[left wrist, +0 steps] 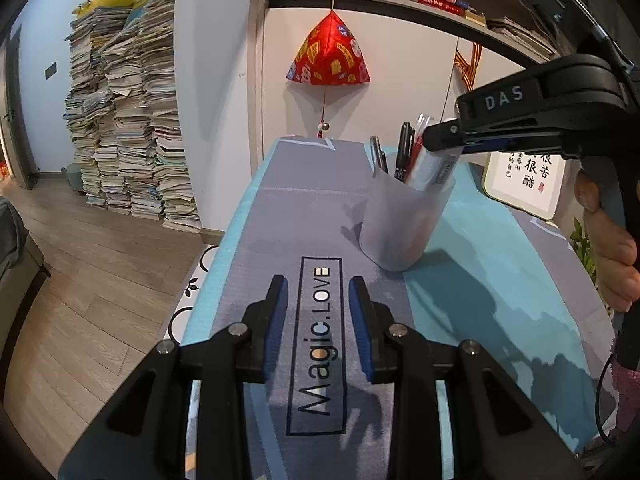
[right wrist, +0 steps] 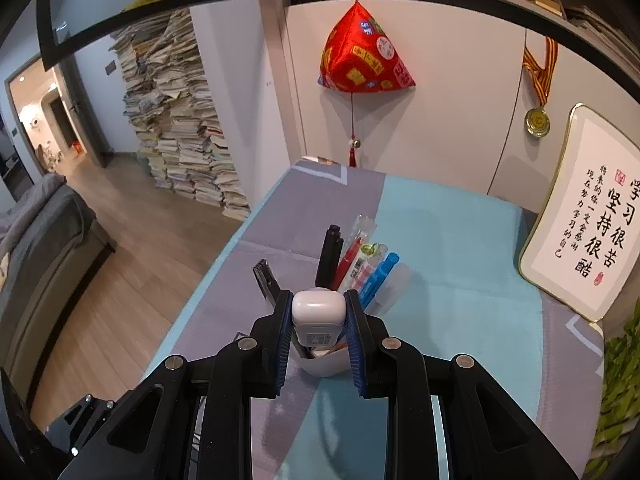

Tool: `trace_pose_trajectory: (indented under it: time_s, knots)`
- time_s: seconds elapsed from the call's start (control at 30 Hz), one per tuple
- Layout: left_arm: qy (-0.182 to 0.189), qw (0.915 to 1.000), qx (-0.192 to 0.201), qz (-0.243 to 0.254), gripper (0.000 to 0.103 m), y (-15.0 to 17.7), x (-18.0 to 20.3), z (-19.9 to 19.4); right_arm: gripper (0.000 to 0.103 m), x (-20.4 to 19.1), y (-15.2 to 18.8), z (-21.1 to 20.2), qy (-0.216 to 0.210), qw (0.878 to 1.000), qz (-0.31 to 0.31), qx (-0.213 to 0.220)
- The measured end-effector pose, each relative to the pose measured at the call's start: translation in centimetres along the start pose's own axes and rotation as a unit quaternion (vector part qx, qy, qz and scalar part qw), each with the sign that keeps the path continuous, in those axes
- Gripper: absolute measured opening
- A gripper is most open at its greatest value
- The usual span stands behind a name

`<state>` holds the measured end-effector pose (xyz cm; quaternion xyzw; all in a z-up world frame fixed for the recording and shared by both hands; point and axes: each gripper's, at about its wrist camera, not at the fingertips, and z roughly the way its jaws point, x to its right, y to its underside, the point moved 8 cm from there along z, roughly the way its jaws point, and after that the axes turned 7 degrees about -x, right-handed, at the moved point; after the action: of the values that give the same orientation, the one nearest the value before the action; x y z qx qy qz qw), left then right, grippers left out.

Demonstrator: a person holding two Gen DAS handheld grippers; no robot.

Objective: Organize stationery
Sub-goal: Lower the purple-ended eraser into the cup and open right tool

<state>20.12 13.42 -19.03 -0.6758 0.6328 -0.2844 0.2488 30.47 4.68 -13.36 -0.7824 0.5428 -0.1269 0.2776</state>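
Observation:
A frosted translucent pen cup (left wrist: 400, 224) stands on the table mat and holds several pens (left wrist: 404, 150). My right gripper (right wrist: 318, 308) is shut on a white correction tape case (right wrist: 318, 310), held just above the cup's rim (right wrist: 324, 366). In the left wrist view the right gripper (left wrist: 444, 140) comes in from the right over the cup, with the white case (left wrist: 434, 168) tilted into its mouth. My left gripper (left wrist: 318, 312) is open and empty, low over the mat in front of the cup. Black, red and blue pens (right wrist: 352, 260) stick up in the cup.
A grey and teal mat (left wrist: 480, 280) with "Magic.LOVE" print covers the table. A framed calligraphy board (right wrist: 588, 216) leans at the right. A red hanging ornament (left wrist: 328, 56) is on the wall behind. Tall paper stacks (left wrist: 128, 120) stand on the floor at the left.

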Motion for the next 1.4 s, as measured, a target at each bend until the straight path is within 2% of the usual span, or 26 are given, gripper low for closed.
trace_pose_trajectory:
  time_s: [0.53, 0.63, 0.77, 0.87, 1.0, 1.17, 1.4]
  knots:
    - [0.000, 0.9999, -0.016, 0.003, 0.031, 0.1, 0.5, 1.1, 0.026, -0.4, 0.1, 0.9, 0.011, 1.000, -0.011, -0.002]
    - [0.000, 0.9998, -0.016, 0.006, 0.035, 0.1, 0.7, 1.1, 0.026, -0.4, 0.1, 0.9, 0.008, 1.000, -0.008, -0.004]
    - [0.000, 0.9998, -0.016, 0.008, 0.035, 0.1, 1.0, 1.1, 0.026, -0.1, 0.4, 0.7, -0.004, 1.000, -0.010, -0.011]
    - [0.001, 0.9998, -0.018, 0.006, 0.036, 0.1, 1.0, 1.2, 0.026, 0.1, 0.4, 0.2, -0.010, 1.000, -0.010, -0.004]
    - [0.002, 0.9998, -0.019, 0.008, 0.036, 0.2, 1.4, 1.3, 0.026, 0.1, 0.0, -0.2, 0.003, 1.000, -0.018, 0.013]
    - [0.000, 0.9997, -0.019, 0.013, 0.036, 0.1, 1.6, 1.2, 0.026, 0.6, 0.2, -0.2, -0.004, 1.000, -0.010, 0.014]
    - [0.004, 0.9997, -0.016, 0.016, 0.036, -0.3, 2.0, 1.2, 0.026, 2.1, 1.6, -1.5, 0.007, 1.000, -0.004, 0.021]
